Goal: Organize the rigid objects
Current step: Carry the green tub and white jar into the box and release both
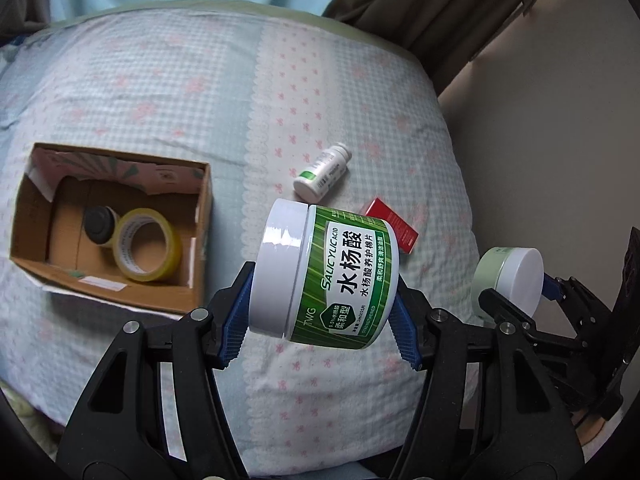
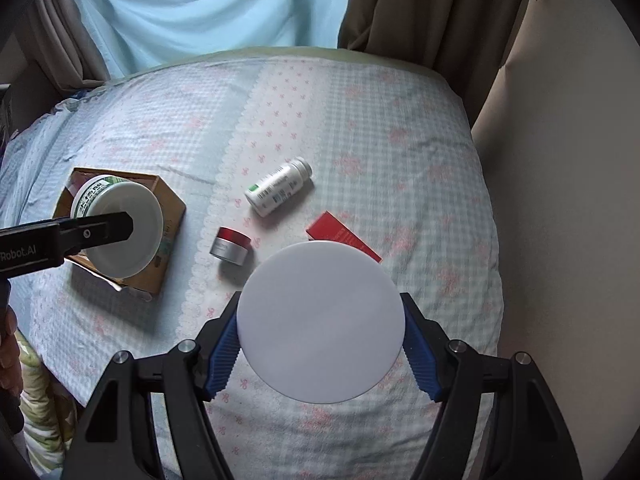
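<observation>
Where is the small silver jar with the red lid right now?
In the right wrist view, the small silver jar with the red lid stands on the bedspread, between the cardboard box and the flat red carton, below the lying white pill bottle.

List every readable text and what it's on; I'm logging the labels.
"SALICYLIC ACID", "水杨酸", "TWG", "STRENGTHENED": green jar in left gripper.
"Robot.AI": left gripper's side, right wrist view.
Pill bottle, red box, tape, small red jar: print too small or blurred.
</observation>
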{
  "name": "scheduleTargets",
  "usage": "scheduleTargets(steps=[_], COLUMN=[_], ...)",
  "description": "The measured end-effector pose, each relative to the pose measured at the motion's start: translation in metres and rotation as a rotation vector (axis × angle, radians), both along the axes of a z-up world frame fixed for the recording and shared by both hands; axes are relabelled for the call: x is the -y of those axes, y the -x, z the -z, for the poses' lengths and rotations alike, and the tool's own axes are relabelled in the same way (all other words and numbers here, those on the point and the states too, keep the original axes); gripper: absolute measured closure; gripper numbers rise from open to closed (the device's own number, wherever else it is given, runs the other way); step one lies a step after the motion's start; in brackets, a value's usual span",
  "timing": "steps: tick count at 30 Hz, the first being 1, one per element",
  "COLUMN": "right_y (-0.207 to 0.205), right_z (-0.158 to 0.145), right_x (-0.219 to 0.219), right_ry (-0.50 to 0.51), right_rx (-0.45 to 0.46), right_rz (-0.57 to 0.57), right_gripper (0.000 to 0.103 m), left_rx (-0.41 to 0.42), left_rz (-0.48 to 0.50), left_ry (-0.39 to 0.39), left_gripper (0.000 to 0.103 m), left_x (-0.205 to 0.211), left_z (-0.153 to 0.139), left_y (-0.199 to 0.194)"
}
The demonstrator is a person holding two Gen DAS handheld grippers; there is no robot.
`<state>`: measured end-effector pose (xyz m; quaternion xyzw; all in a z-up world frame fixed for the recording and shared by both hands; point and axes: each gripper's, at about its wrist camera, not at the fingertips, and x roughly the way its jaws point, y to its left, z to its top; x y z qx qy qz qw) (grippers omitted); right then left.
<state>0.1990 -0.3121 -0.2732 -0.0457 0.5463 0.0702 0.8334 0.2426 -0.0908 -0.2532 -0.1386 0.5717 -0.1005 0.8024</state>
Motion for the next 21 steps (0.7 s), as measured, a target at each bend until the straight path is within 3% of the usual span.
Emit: scheduleTargets(steps=[9, 14, 21], right_y=[0.007, 0.002, -0.013], right_z=[-0.059, -0.078, -0.083], right_x=[-0.075, -0.131, -0.209], right_ry=[-0.026, -0.053, -0.115], right_rx=[0.07, 0.085, 0.066], right_rz=[-0.104, -0.107, -0.022], right_gripper=[0.035, 0.035, 0.035], left_rx=[0.069, 0.094, 0.078], left_rz=[-0.083, -0.044, 0.042], left_ry=[0.006, -0.01, -0.014], left_gripper=[0.046, 0.046, 0.047], left_x=[-0.106, -0.165, -0.241], left_z=[-0.048, -0.065, -0.058], left_y=[0.019, 0.018, -0.002])
